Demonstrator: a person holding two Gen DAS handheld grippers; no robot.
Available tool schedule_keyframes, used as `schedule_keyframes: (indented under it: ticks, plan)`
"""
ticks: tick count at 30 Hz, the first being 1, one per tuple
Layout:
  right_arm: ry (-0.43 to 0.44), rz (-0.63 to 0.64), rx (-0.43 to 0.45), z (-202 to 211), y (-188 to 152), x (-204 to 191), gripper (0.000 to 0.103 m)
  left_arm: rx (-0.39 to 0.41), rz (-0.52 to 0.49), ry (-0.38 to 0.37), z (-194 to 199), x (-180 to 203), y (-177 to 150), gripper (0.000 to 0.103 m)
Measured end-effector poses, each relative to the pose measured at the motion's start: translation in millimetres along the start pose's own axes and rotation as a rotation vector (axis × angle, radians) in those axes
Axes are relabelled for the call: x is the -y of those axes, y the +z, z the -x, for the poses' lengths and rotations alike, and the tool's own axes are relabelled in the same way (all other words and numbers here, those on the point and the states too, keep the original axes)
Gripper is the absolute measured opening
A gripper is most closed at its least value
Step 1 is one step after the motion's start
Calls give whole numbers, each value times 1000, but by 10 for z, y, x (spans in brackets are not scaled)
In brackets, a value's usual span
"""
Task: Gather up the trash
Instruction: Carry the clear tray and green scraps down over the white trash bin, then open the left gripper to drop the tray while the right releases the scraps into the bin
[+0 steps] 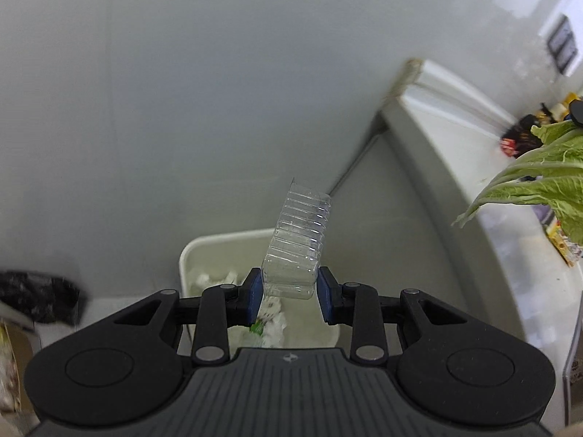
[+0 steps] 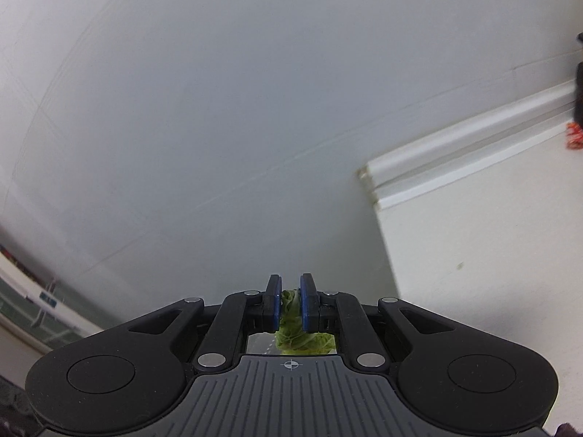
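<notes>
A white trash bin (image 1: 218, 255), open-topped and already holding crumpled paper, stands on the floor against a grey wall. Directly above the bin, the left gripper (image 1: 289, 293) clamps a clear ribbed plastic bottle (image 1: 298, 240) by one end, its long axis pointing away beyond the bin's far rim. The right gripper (image 2: 290, 300), farther from the bin, pinches a green cabbage leaf (image 2: 289, 313).
</notes>
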State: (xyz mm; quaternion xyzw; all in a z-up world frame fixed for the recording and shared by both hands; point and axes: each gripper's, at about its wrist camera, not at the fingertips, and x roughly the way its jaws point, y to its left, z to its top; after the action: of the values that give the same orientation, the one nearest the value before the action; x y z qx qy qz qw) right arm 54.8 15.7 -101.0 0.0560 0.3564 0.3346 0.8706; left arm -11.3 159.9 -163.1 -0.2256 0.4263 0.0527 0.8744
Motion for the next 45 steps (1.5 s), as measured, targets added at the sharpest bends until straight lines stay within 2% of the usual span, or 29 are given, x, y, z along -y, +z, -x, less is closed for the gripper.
schedule_keyframes:
  ticks: [9, 15, 21, 28, 29, 30, 31, 33, 35, 37, 42, 44, 45]
  plan:
    - [19, 45, -162, -670, -214, -154, 9, -89, 100, 12, -370, -319, -349, 29]
    - [39, -12, -256, -1160, -274, -60, 9, -160, 136, 33, -729, -467, -484, 29]
    - [-5, -43, -341, -1563, -366, 57, 9, -218, 176, 46, -1046, -575, -534, 29]
    - [-99, -59, -404, -1888, -484, 207, 9, -245, 156, 32, -1283, -550, -552, 29]
    - [-109, -57, -410, -1909, -503, 219, 9, -248, 151, 29, -1310, -546, -551, 30]
    - [-120, -53, -416, -1920, -511, 217, 9, -256, 144, 28, -1338, -534, -552, 35]
    - [-130, -48, -422, -1938, -525, 221, 9, -275, 139, 19, -1372, -525, -555, 45]
    - [-146, -35, -437, -1939, -528, 259, 9, -310, 132, 9, -1426, -517, -575, 51]
    - [-161, -16, -447, -1993, -544, 271, 9, -316, 121, 13, -1432, -497, -601, 53]
    - [-173, -3, -459, -2076, -546, 315, 9, -321, 129, 14, -1424, -500, -632, 59]
    - [-207, 28, -487, -2197, -598, 373, 10, -331, 153, 23, -1406, -541, -668, 63]
    - [-226, 31, -495, -2217, -627, 405, 16, -330, 155, 29, -1387, -537, -661, 65]
    - [-237, 29, -495, -2216, -637, 422, 17, -328, 155, 31, -1382, -536, -657, 66]
